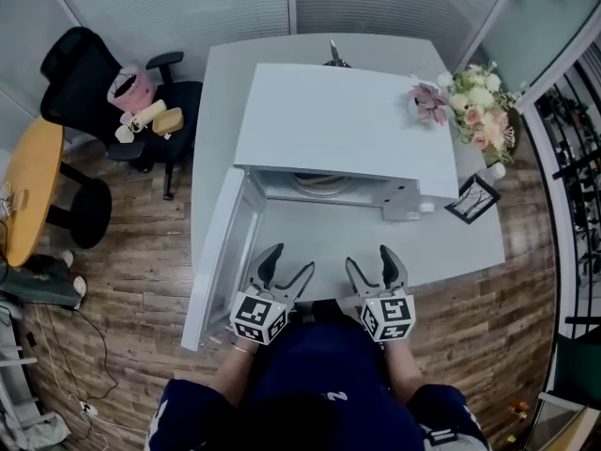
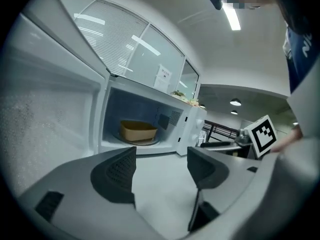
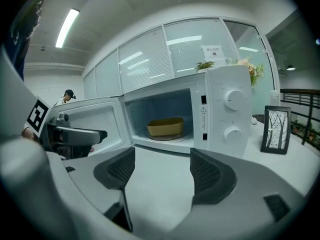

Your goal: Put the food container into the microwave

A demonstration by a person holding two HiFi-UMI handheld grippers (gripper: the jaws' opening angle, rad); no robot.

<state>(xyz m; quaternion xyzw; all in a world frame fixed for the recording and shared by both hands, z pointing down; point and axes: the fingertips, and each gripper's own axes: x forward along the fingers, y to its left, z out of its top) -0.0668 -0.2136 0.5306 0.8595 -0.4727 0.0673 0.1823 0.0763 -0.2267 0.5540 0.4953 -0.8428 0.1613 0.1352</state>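
Observation:
The white microwave (image 1: 347,125) stands on the grey table, its door (image 1: 214,261) swung wide open to the left. A tan food container (image 2: 137,130) (image 3: 166,126) rests on the turntable inside the cavity. My left gripper (image 1: 285,272) hovers open near the table's front edge, in front of the cavity, with nothing between its jaws. My right gripper (image 1: 376,271) is open beside it, also holding nothing. In the left gripper view the right gripper's marker cube (image 2: 262,133) shows at the right. In the right gripper view the left gripper (image 3: 75,134) shows at the left.
A framed picture (image 1: 472,198) and a bouquet of flowers (image 1: 479,111) stand right of the microwave on the table (image 1: 451,252). A black office chair (image 1: 103,92) with items on it and a yellow round table (image 1: 28,186) are on the left, over wooden floor.

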